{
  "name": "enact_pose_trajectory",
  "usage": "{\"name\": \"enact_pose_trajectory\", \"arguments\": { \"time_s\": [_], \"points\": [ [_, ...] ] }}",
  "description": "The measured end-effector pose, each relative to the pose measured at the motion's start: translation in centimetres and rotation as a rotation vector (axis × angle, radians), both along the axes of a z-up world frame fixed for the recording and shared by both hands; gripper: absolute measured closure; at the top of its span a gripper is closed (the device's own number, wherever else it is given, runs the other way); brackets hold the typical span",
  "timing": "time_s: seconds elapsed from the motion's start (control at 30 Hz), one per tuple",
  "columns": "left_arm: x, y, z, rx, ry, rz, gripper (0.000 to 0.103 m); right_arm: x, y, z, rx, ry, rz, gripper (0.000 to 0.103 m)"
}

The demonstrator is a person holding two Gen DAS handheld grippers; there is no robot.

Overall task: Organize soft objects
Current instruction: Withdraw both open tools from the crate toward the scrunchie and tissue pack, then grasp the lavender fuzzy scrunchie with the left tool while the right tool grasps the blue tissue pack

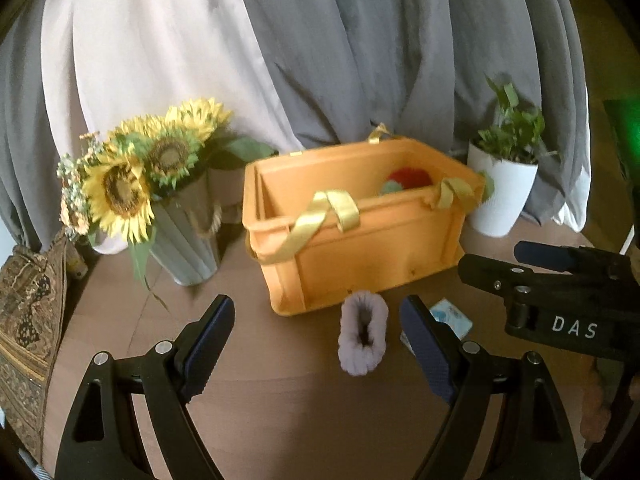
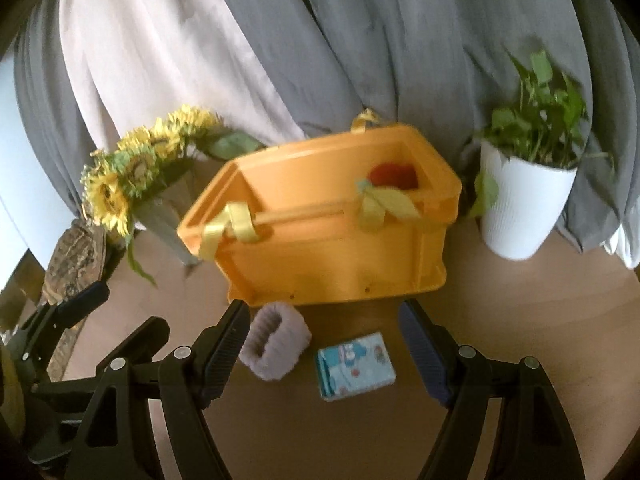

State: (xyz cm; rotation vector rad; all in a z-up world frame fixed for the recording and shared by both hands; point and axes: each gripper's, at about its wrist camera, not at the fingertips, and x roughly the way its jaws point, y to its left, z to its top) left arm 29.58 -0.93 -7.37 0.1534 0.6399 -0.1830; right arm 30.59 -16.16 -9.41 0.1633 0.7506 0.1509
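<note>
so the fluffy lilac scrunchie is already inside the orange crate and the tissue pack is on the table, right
Not quite. The fluffy lilac scrunchie lies on the table in front of the orange crate, beside the tissue pack, as the right wrist view shows.

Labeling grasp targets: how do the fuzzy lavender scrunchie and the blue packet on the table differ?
The lavender scrunchie is a fluffy ring with an open centre; the blue tissue packet is a flat rectangle with printed pictures. The scrunchie lies close to the orange crate, while the packet lies nearer the right gripper. Both rest on the brown table, outside the crate, ungripped.
</note>
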Motion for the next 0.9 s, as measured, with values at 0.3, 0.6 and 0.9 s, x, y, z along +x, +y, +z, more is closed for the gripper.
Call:
{"name": "enact_pose_trajectory", "arguments": {
  "time_s": [0.3,0.6,0.9],
  "points": [
    [0.1,0.1,-2.7,0.005,0.064,-0.03,0.018,0.0,0.6,-2.8,-0.032,0.082,0.018,0.025],
    [1.1,-0.4,-5.2,0.014,0.123,-0.066,0.018,0.9,0.8,-5.1,-0.049,0.165,0.031,0.025],
    [2.7,-1.1,-8.0,0.029,0.186,-0.093,0.018,2.7,0.5,-8.0,-0.072,0.276,0.039,0.025]
  ]
}}
